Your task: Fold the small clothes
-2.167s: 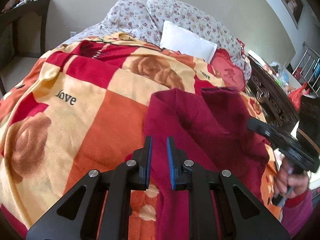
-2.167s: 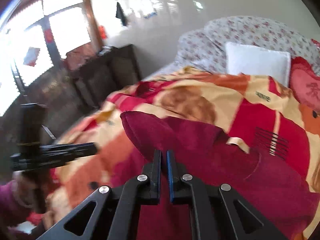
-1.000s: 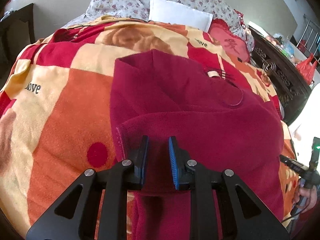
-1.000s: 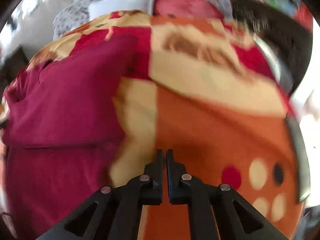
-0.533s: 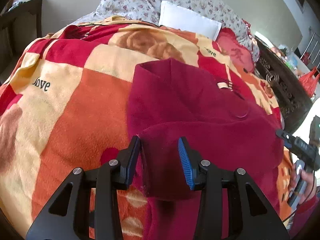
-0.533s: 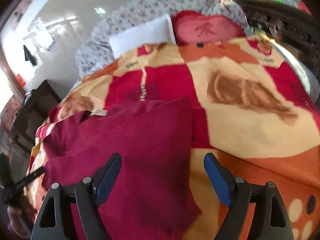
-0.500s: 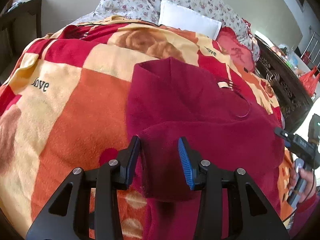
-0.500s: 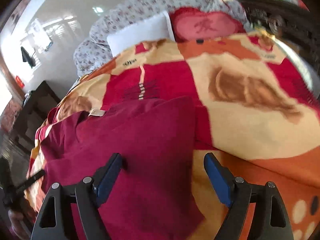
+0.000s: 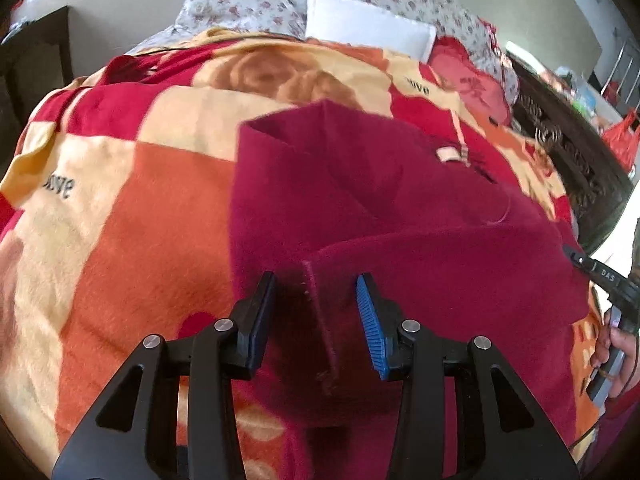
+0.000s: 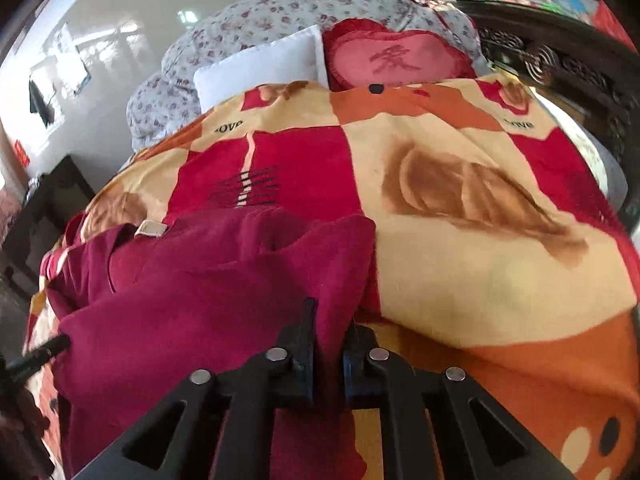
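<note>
A dark red fleece garment [image 9: 400, 216] lies partly folded on the patterned blanket, with a pale neck label [image 9: 447, 155] showing. My left gripper [image 9: 316, 312] is open, its jaws on either side of a raised hem edge of the garment. In the right wrist view the same garment [image 10: 208, 300] fills the lower left. My right gripper [image 10: 330, 334] is shut on the garment's right edge, with cloth pinched between the jaws.
An orange, red and cream blanket [image 10: 460, 208] covers the bed. A white pillow [image 9: 368, 34], floral pillows [image 10: 280, 12] and a red heart cushion [image 10: 396, 58] lie at the head. A dark carved bed frame [image 9: 572, 160] runs along the right. A dark cabinet [image 10: 44, 208] stands left.
My right gripper has closed from wide open onto the garment's right edge. My left gripper stays open and has shifted left a little along the folded hem.
</note>
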